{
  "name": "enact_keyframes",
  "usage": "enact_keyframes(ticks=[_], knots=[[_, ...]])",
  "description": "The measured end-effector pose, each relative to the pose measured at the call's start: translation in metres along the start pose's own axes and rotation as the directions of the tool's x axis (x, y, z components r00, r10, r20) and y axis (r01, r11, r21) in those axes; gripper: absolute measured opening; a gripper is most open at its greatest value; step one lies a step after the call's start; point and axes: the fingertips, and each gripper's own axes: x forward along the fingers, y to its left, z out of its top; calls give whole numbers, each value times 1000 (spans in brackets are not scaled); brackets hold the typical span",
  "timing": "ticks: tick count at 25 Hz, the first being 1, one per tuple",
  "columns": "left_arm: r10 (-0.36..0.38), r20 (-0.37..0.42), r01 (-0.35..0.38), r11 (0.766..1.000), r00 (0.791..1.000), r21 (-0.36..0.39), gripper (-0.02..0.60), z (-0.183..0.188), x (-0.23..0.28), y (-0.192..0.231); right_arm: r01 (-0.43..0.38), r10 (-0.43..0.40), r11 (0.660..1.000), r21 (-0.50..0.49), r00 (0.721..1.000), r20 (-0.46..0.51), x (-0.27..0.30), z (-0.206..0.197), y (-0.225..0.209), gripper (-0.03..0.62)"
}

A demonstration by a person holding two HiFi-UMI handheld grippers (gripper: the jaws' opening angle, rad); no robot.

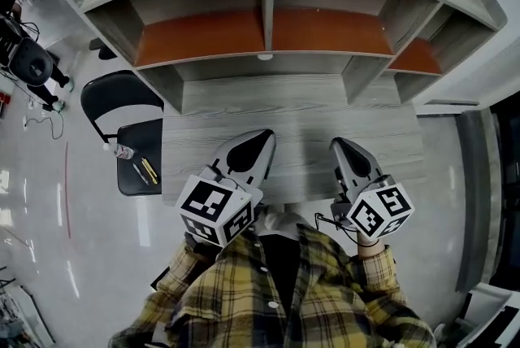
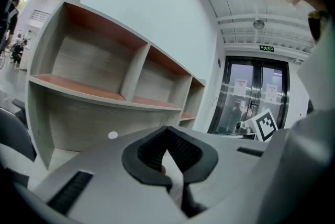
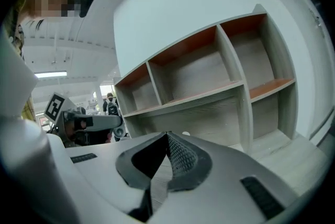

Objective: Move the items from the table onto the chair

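Note:
A black chair [image 1: 120, 101] stands left of the grey wooden table [image 1: 292, 115]. On its seat [image 1: 134, 180] lie a small clear bottle [image 1: 122, 150], a yellow pen [image 1: 149, 170] and a dark pen [image 1: 140, 174]. My left gripper [image 1: 266, 134] hovers over the table's front part, its jaws shut with nothing between them [image 2: 167, 130]. The right gripper [image 1: 335, 144] is level with it a little to the right, also shut and empty [image 3: 167, 135]. Both point toward the shelves.
A hutch [image 1: 268, 29] with orange-floored compartments rises along the table's back edge. Glass doors [image 2: 254, 94] are off to the right. People and equipment [image 1: 28, 54] stand on the glossy floor at far left. A cabinet edge [image 1: 475, 200] runs along the right.

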Motion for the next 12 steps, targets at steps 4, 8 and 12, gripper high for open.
enact_keyframes(ticks=[4, 8, 12], knots=[[-39, -41, 41, 998, 998, 45, 5, -2, 19, -2, 41, -41, 999, -4, 999, 19, -1, 6, -11, 17], [-67, -74, 74, 993, 995, 88, 5, -2, 32, -1, 59, -60, 998, 10, 998, 23, 1, 2, -12, 17], [-43, -65, 52, 989, 997, 137, 5, 3, 43, 3, 59, -60, 998, 10, 998, 37, 4, 5, -11, 17]])
